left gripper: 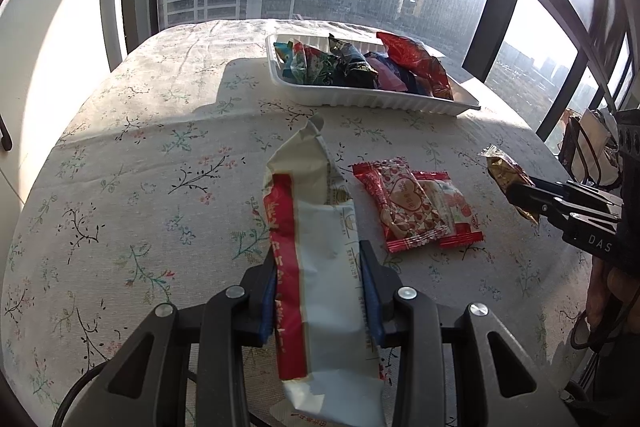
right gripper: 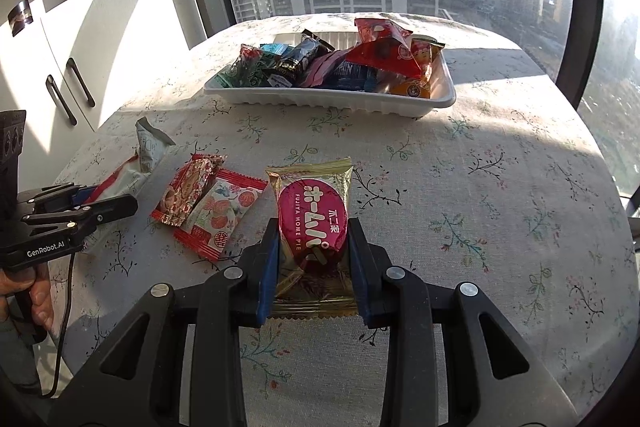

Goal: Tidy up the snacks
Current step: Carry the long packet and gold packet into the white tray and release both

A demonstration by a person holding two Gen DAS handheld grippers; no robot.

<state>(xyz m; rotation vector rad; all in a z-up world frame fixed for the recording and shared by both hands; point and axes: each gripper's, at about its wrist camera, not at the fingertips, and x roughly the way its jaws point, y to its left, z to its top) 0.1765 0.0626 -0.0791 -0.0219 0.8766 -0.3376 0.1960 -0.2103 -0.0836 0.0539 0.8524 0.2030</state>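
Observation:
My left gripper (left gripper: 320, 259) is shut on a long white snack packet with a red stripe (left gripper: 316, 227), held above the table; it also shows in the right wrist view (right gripper: 132, 179). My right gripper (right gripper: 314, 239) is shut on a gold and magenta Fujiya Home Pie packet (right gripper: 310, 223), also seen from the left wrist view (left gripper: 506, 173). Two small red patterned snack packets (left gripper: 416, 205) lie overlapping on the tablecloth between the grippers, also in the right wrist view (right gripper: 208, 205). A white tray (left gripper: 360, 99) at the back holds several wrapped snacks; it shows in the right wrist view too (right gripper: 320, 101).
The round table has a floral tablecloth (left gripper: 160, 167). Large windows stand behind it. White cabinets with dark handles (right gripper: 68, 95) are at the left. A bag (left gripper: 588, 147) sits beyond the table's right edge.

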